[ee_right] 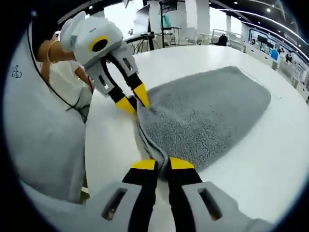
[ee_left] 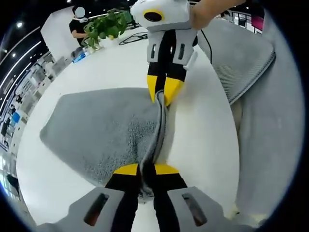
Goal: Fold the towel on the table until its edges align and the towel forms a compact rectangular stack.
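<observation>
Towel [ee_left: 104, 133] edge lost between the left gripper [ee_left: 146, 170] tips. Far shelving too blurred and small to read. Second grey cloth [ee_left: 241, 58] cut off at the rim.

Both cams ride low, close over the surface [ee_left: 96, 72], looking fwd along own tongs. Left gripper view faces right tongs [ee_left: 163, 94]; right gripper view faces left tongs [ee_right: 133, 102]. Shared: towel [ee_left: 101, 130] edge strung between them.
</observation>
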The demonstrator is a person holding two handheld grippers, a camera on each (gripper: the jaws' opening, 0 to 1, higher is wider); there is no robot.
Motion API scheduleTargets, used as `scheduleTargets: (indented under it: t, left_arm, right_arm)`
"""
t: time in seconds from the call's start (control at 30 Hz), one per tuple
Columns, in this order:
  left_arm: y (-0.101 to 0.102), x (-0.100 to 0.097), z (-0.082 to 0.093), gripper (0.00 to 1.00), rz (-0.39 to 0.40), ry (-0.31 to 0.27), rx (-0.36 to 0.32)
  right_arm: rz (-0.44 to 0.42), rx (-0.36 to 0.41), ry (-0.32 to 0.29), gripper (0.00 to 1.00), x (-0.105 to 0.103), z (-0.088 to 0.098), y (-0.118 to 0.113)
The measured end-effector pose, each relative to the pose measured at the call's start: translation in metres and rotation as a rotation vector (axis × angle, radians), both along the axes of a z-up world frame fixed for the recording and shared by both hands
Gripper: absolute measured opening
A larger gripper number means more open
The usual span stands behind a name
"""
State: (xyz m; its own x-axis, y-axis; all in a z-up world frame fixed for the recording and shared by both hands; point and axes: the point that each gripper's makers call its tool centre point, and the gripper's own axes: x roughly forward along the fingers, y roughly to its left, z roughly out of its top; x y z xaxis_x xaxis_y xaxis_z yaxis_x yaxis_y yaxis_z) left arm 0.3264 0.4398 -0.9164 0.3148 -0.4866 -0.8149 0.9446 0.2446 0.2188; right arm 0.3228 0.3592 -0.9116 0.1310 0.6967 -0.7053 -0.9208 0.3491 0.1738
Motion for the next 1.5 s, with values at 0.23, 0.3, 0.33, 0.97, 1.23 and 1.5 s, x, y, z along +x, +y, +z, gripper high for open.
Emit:
scheduleTargets:
  t: [0.23, 0.3, 0.33, 0.97, 1.23, 1.5]
  left_arm:
    - [0.001, 0.0, 0.001, 0.06, 0.037, -0.035, -0.041]
    - [0.001, 0.001, 0.001, 0.06, 0.055, -0.031, -0.044]
    - [0.001, 0.0, 0.002, 0.06, 0.056, -0.031, -0.04]
    - [-0.005, 0.002, 0.021, 0.06, 0.08, 0.01, -0.077]
    - [-0.005, 0.003, 0.021, 0.06, 0.104, 0.047, -0.084]
    - [-0.004, 0.004, 0.017, 0.06, 0.113, 0.053, -0.073]
  right_arm:
    - [0.035, -0.022, -0.019, 0.05, -0.002, 0.0, 0.001]
    - [0.035, -0.023, -0.013, 0.05, -0.002, 0.002, 0.001]
    - [0.034, -0.024, -0.009, 0.05, -0.002, 0.003, 0.001]
    - [0.262, -0.155, -0.198, 0.13, -0.011, 0.0, -0.005]
    - [0.349, -0.198, -0.268, 0.14, -0.011, -0.005, -0.004]
    - [0.38, -0.2, -0.395, 0.1, -0.009, -0.006, -0.002]
